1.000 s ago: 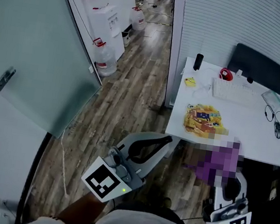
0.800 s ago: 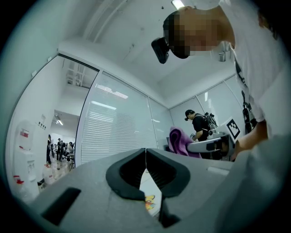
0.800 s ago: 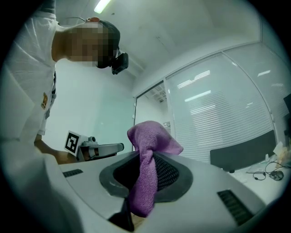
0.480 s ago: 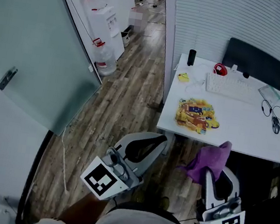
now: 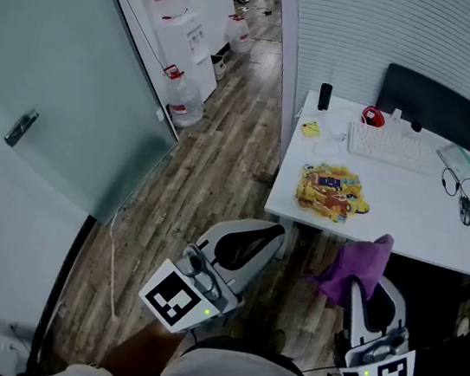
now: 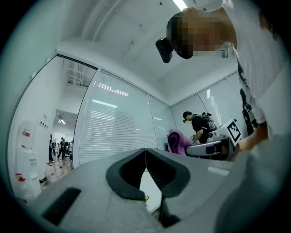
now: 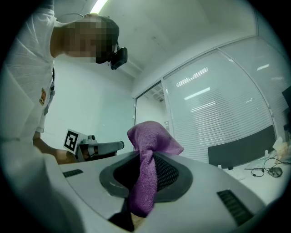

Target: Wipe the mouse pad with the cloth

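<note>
Little changed: right gripper (image 5: 369, 287) stays clamped on purple cloth (image 5: 354, 264); left gripper (image 5: 276, 233) stays closed, empty.

The cloth (image 7: 148, 173) is purple microfibre, bunched into a twisted wad. It is clamped between the fingers (image 7: 175, 175) of the right gripper (image 5: 366, 288). Its upper end flops over above the fingertips. It hangs off the counter (image 5: 405, 221), just before the counter's front edge.

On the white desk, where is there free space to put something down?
Free: the bare patch of the desk between yellow packet, keyboard and front edge. Crowded: the right end, with cables.
</note>
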A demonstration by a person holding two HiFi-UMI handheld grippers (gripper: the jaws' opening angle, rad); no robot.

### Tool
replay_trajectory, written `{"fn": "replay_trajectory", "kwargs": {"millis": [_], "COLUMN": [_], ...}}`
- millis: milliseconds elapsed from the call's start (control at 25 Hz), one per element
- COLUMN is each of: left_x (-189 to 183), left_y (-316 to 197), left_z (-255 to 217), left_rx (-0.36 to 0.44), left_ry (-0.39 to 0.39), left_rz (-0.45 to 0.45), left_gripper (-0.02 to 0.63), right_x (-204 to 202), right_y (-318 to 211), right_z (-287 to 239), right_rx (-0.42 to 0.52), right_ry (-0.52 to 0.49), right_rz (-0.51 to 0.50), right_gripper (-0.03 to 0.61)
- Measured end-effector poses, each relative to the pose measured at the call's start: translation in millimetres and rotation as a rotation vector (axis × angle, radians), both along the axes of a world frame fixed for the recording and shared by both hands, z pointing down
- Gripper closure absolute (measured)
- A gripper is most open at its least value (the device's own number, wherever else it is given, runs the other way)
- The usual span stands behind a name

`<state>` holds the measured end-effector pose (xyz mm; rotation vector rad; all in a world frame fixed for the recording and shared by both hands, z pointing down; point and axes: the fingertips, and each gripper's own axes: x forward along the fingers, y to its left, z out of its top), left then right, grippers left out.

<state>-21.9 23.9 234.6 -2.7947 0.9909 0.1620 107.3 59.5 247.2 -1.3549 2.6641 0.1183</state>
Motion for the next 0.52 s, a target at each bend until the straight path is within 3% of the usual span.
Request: {"fn": "replay_trajectory", "kwargs": {"millis": [520], "left_x": [5.8], "left_y": [6.6], "left_z": [0.4], "left_rx": [-0.006], "left_ry": [-0.017], "left_rz": [0.012], "left_gripper": [0.597], "right_x": [8.2], "right_y": [4.7], "right_z": [0.3], "right_rx": [-0.006], "right_ry": [0.005], "right_rz": [0.008], "right_gripper": [0.512]}}
